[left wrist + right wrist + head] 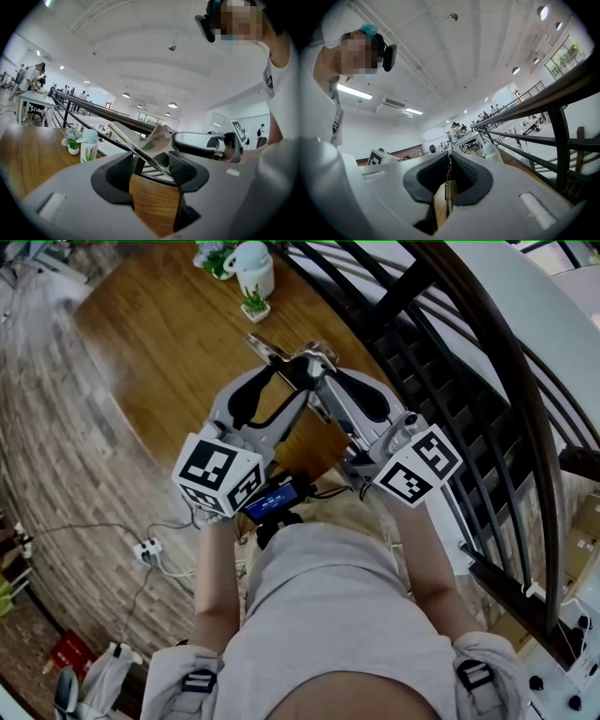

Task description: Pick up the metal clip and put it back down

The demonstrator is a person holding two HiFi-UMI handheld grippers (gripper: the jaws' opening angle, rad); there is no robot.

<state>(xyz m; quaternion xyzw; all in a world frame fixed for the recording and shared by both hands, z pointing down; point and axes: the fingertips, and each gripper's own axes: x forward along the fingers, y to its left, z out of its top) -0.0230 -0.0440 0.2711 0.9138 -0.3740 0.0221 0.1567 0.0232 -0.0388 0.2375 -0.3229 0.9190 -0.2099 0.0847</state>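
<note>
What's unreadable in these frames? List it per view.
- Head view: part of the metal clip is hidden behind the tips of the left gripper and right gripper.
- Left gripper view: jaws stand apart; whether they touch the clip's handle is unclear, its end hidden by one pad.
- Right gripper view: clip edge-on, just a thin line.

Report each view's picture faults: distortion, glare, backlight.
Head view: fisheye bends the railing into arcs, and pale haze washes the left edge of the wooden table. Left gripper view: black round vignette in the corners; the metal clip mirrors the bright ceiling. Right gripper view: the railing is backlit, nearly black against bright windows; the clip shows edge-on as a thin line.
</note>
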